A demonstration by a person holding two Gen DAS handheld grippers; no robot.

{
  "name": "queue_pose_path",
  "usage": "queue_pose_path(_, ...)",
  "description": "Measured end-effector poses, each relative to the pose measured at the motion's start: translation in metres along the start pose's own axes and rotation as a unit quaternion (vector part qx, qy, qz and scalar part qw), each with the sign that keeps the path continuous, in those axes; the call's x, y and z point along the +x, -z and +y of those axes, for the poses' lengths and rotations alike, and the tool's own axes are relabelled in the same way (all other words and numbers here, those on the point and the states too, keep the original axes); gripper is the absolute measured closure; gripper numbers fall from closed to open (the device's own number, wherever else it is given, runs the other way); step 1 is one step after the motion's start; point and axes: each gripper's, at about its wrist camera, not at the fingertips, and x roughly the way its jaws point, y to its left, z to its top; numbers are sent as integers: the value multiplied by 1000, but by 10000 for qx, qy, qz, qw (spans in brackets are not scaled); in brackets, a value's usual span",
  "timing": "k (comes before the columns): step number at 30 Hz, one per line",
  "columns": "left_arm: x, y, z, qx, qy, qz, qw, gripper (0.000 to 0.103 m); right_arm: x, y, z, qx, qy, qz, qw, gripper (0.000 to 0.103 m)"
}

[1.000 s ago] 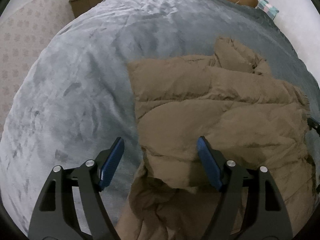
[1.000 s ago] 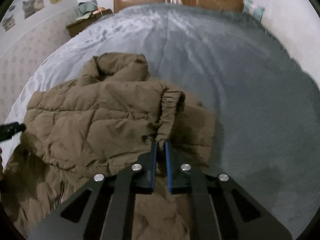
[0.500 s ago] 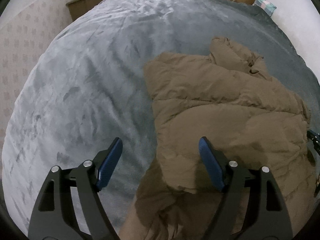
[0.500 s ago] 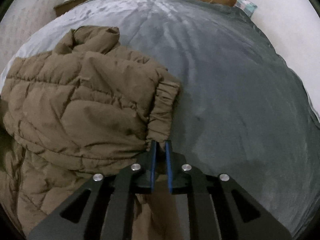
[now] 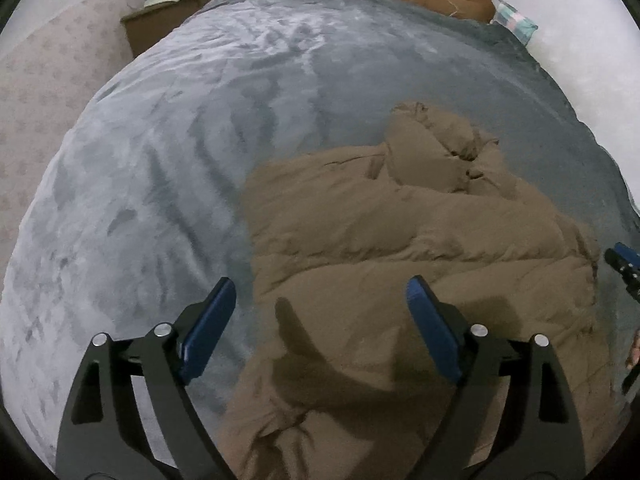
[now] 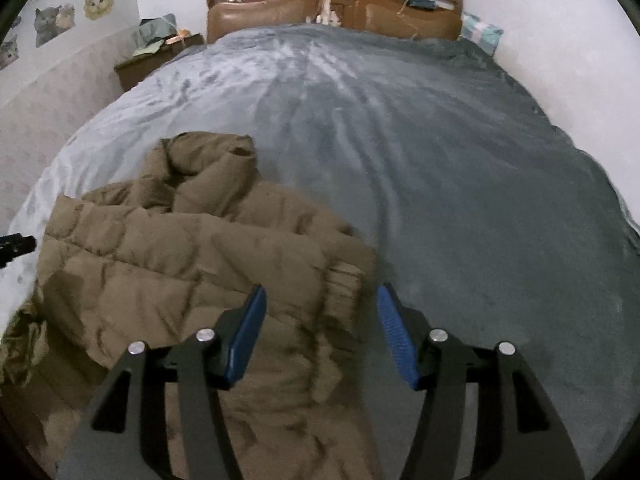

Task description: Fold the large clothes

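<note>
Both your grippers are spread wide and holding nothing. Your left gripper (image 5: 320, 328) hangs over the near left edge of the brown puffer jacket (image 5: 420, 248), one blue pad (image 5: 208, 328) above the grey plush blanket (image 5: 160, 168), the other above the quilted fabric. Your right gripper (image 6: 320, 332) straddles the jacket's right edge, where the elastic sleeve cuff (image 6: 344, 276) lies on the coat just ahead of the fingers. The jacket lies on the near part of the bed, folded over itself, its hood (image 6: 208, 160) bunched at the far end. Beyond it are the wooden headboard (image 6: 332, 4) and a nightstand (image 6: 148, 60). Cat stickers (image 6: 52, 20) are on the wall, with lettering above them too small to read. There's no brand visible on the jacket.
</note>
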Motion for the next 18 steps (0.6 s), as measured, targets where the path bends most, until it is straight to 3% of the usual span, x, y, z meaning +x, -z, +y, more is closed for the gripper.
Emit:
queue_pose_path(7,35,-5,-18,166,-152,443,9988,20,37,3,35,-346,8,336,9988,45)
queue_pose_path(18,69,-1,-20,289,-309,801,9959,19,74,10,32,-160,-34,694,9975,45)
